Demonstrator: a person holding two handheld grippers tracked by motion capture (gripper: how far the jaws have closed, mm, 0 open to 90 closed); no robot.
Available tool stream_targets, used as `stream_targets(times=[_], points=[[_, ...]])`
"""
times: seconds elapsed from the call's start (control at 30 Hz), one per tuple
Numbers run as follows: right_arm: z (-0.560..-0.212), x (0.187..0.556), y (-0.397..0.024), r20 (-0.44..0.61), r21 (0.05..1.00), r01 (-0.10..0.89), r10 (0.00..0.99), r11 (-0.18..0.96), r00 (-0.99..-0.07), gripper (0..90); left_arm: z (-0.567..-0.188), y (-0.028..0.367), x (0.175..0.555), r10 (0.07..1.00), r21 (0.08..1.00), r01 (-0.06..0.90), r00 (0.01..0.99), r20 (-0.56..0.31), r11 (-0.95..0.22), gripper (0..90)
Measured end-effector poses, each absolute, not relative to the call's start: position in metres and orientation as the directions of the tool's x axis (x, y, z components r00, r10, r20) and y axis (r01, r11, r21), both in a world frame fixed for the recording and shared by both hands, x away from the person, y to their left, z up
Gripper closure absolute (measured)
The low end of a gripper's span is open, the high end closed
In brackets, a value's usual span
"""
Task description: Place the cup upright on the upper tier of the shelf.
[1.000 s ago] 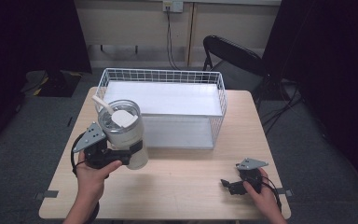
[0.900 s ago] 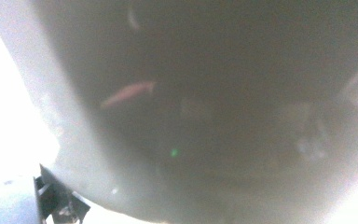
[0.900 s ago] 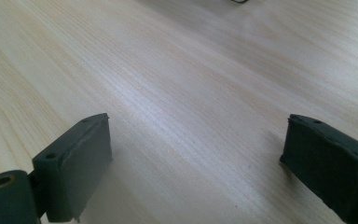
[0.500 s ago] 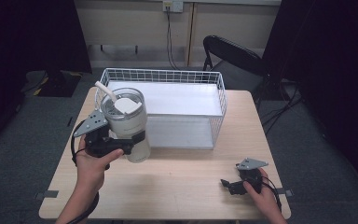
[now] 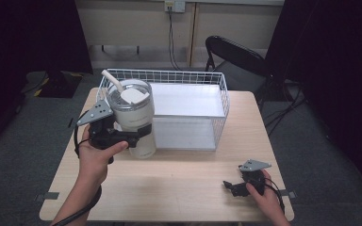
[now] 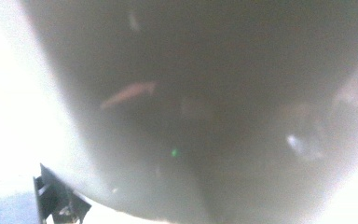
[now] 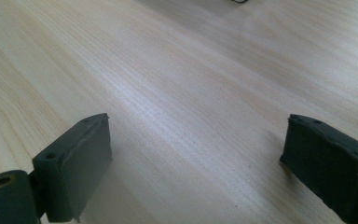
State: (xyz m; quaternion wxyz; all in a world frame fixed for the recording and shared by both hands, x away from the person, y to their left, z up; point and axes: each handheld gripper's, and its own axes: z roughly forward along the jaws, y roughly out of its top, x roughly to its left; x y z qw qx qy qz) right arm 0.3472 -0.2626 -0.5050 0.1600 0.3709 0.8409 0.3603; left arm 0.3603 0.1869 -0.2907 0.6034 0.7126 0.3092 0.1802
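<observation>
a: where's the tumbler [image 5: 133, 117] right now?

b: in the high view it's up off the wooden table [image 5: 179, 188], held at the left front corner of the white wire basket [image 5: 219, 101]. it stands roughly upright, with its clear lid, a white tab on top and a pale straw [image 5: 111, 79] sticking up and leaning to the left.

a: what holds it?

b: the left gripper [image 5: 131, 134]. its black jaws are clamped around the tumbler's body, about halfway up, with the person's left hand [image 5: 95, 153] behind the handle. in the left gripper view the tumbler [image 6: 205, 107] is a grey blur pressed right up to the lens, with one black jaw tip low at the left.

a: any brand, label or writing on it?

b: none i can read. the cup's side looks plain silver-white from above, and the close view is too blurred to tell.

a: and the other side?

b: the right gripper [image 5: 231, 187] rests low at the table's front right, well apart from the tumbler and the basket, in the person's right hand [image 5: 264, 195]. in the right gripper view its jaws stand spread wide with bare wood grain between them, pinching nothing.

a: anything behind the table?

b: a black chair [image 5: 235, 59] beyond the basket, and a cable hanging from a wall socket [image 5: 175, 5]. no writing legible there either.
</observation>
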Motion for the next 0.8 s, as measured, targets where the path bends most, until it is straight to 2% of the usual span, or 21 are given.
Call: stream_targets(times=[0.23,0.8], points=[[-0.505,0.347,-0.263,-0.002,0.724,0.509,0.739,0.465,-0.674,7.5,-0.278,0.184,0.366,0.651,0.967,0.242,0.747,-0.134,-0.079,9.9],[-0.505,0.347,-0.263,-0.002,0.726,0.507,0.739,0.464,-0.673,7.5,-0.248,0.175,0.378,0.634,0.967,0.230,0.765,-0.113,-0.105,9.9]])
